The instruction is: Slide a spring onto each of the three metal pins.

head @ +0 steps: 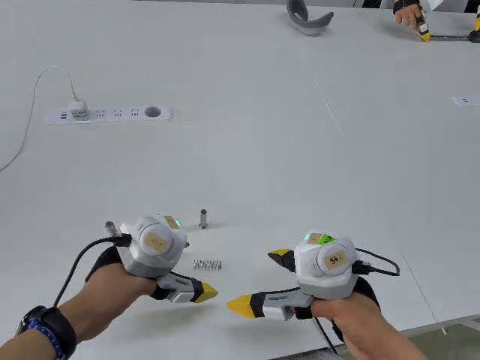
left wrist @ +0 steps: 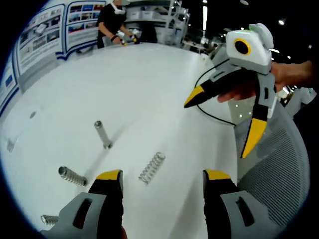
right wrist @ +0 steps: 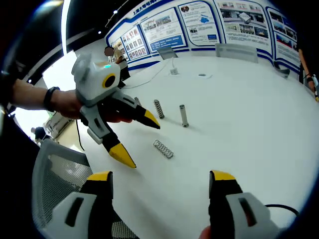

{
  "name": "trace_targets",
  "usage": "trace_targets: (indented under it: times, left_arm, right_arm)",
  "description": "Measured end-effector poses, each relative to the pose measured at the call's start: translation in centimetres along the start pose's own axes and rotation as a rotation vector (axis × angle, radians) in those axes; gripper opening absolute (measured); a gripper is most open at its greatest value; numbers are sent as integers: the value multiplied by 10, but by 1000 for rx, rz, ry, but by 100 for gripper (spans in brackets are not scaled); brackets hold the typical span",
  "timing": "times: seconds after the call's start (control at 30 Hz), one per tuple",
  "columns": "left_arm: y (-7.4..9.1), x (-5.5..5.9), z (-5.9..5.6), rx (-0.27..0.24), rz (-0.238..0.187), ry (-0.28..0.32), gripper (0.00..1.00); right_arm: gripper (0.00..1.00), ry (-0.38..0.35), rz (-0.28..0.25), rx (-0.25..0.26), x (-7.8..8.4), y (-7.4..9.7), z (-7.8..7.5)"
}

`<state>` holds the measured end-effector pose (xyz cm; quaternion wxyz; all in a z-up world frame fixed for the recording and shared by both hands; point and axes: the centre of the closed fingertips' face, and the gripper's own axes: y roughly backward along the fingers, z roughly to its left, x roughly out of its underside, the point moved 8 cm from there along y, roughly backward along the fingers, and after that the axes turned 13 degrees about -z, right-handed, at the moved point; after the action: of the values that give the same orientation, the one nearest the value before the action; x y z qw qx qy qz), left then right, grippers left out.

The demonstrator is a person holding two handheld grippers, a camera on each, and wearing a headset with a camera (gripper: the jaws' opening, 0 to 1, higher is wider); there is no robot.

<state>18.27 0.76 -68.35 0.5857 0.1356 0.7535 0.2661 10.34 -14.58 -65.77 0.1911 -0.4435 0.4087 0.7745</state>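
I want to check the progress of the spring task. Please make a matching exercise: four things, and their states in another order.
Things:
1 loose spring
2 rightmost pin
3 pin next to it
4 right gripper

States:
A upright, bare
B jaws open
C lying on its side
D upright, wearing a spring

Pairs: 1-C, 2-A, 3-D, 4-B

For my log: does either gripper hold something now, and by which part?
Nothing: left gripper and right gripper are open; the loose spring lies between them.
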Motion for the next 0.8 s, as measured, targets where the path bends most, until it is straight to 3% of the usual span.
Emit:
trace_targets:
  times: [0.57, 0.7, 0.8]
  left_arm:
    - [-15, 9, -4, 29, 37, -8, 52]
    - [-18, 11, -6, 23, 79, -84, 46]
    - [-21, 11, -7, 19, 90, -84, 42]
  right_arm:
    - [79, -26, 0, 12, 5, 4, -2]
    - [78, -33, 0, 3, 6, 3, 0]
    - [78, -24, 6, -3, 5, 2, 1]
